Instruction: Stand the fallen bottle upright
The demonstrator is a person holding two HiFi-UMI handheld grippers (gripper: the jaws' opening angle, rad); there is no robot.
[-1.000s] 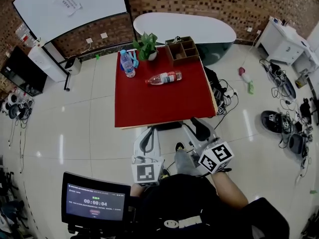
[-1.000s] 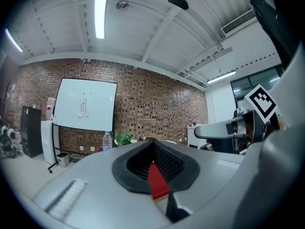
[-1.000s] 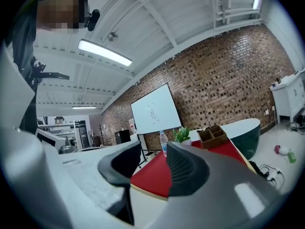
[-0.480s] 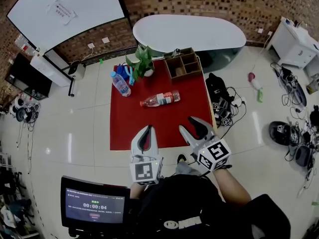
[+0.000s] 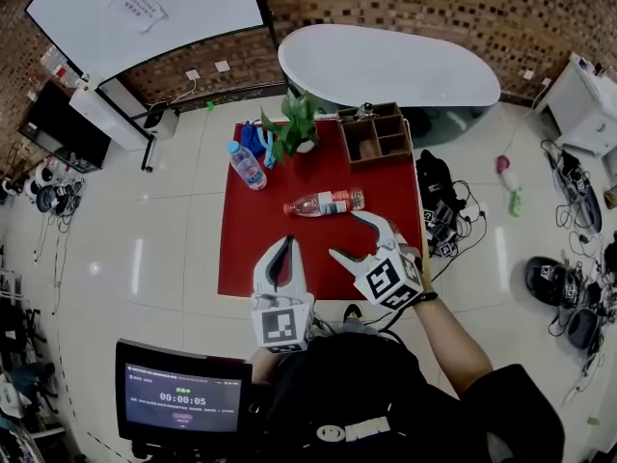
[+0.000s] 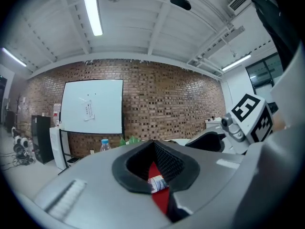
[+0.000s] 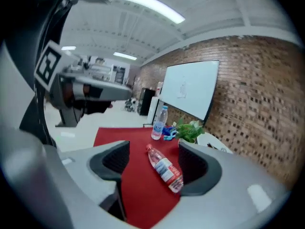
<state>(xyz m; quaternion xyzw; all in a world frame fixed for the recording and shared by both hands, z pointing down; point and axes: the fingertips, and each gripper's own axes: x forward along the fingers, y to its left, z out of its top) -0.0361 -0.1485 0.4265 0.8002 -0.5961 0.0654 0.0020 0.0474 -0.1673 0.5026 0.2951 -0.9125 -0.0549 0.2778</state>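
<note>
Fallen bottle [image 5: 325, 203] on red table [image 5: 246, 258], right gripper [image 5: 347, 235] spreading just short of it.

Table fills the middle of the head view, with a wooden compartment box [image 5: 378, 135] at its far right corner and a potted plant [image 5: 299, 123] beside that. Right gripper hovers over the near right part, jaws wide and opening, gripping nothing. Left gripper [image 5: 284, 249] hangs at the near edge, tips together, empty. An upright bottle [image 5: 246, 165] stands far left. The fallen one lies on its side mid-table, just beyond the right gripper's far jaw, untouched.
</note>
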